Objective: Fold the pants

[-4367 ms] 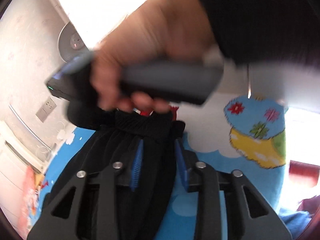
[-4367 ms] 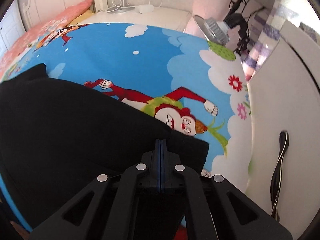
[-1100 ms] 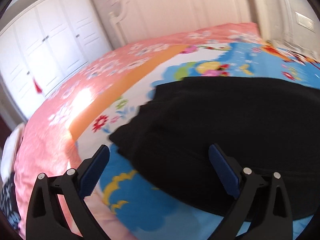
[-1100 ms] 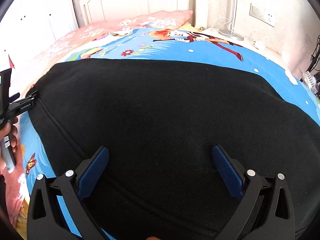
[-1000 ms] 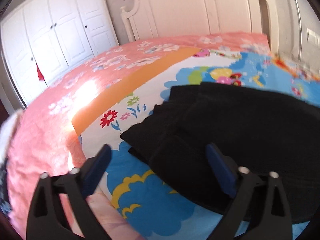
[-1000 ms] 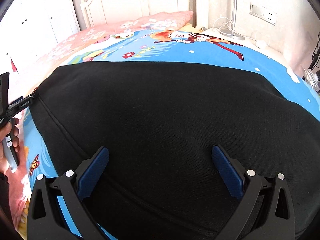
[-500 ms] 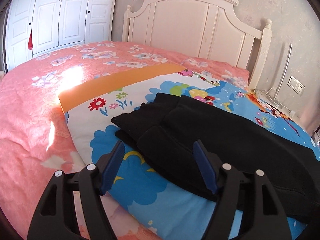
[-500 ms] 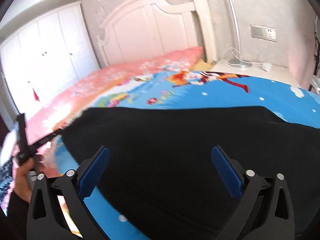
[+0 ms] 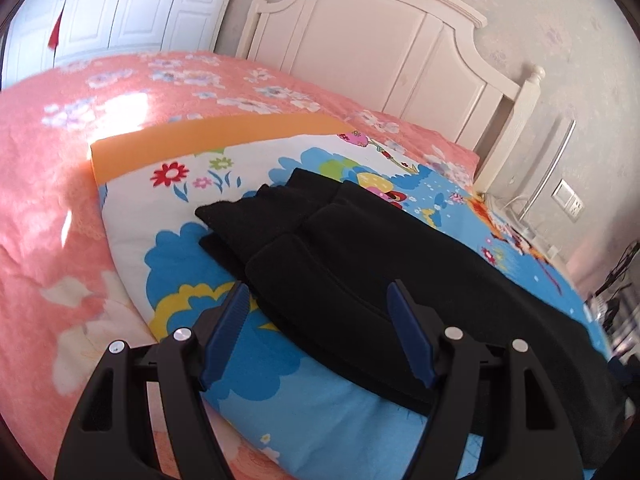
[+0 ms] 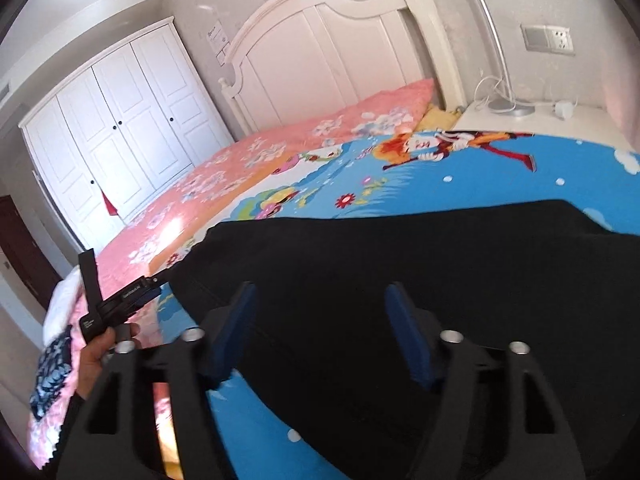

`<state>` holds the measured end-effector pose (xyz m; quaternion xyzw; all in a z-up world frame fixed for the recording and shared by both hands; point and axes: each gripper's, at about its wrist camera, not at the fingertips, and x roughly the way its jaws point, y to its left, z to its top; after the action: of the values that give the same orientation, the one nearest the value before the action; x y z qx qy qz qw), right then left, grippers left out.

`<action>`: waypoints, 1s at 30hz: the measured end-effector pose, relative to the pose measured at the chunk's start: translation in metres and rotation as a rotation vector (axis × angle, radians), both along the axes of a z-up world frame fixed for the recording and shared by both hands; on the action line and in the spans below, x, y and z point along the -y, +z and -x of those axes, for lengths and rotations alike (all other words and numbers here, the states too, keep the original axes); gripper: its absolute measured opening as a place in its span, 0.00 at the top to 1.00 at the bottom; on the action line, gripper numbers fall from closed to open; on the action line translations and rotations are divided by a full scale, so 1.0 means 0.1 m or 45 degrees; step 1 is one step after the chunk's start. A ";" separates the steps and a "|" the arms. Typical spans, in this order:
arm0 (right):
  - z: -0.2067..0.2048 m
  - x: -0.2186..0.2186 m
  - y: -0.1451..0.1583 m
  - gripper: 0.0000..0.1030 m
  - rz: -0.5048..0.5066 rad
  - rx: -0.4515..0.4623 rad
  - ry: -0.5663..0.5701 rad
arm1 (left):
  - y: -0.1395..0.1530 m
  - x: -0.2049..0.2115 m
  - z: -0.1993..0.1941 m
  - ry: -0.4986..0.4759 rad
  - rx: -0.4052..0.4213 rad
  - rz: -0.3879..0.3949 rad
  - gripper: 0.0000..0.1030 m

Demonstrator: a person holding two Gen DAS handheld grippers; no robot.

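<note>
Both my grippers, left (image 9: pixel 316 334) and right (image 10: pixel 318 334), hover half-open and empty (right just narrowed); a one-layer grab on the far-left cuffs would unravel the folded black fleece pants (image 9: pixel 400 264).

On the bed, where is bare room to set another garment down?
Bare: the pink floral bedspread between the blue cartoon sheet and the wardrobe, and the blue strip beyond the black pants toward the nightstand. Crowded: mid-sheet, under the pants.
</note>
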<state>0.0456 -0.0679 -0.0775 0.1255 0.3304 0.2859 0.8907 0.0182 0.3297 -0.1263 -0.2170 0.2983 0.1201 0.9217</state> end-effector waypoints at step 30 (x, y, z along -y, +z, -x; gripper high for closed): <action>0.39 -0.16 0.44 0.09 0.133 0.366 0.004 | -0.02 -0.01 0.09 0.017 -0.011 0.004 0.31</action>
<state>0.0066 -0.0520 -0.0339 0.0361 0.2141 0.2846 0.9337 0.0097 0.3306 -0.1280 -0.2200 0.3011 0.1268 0.9192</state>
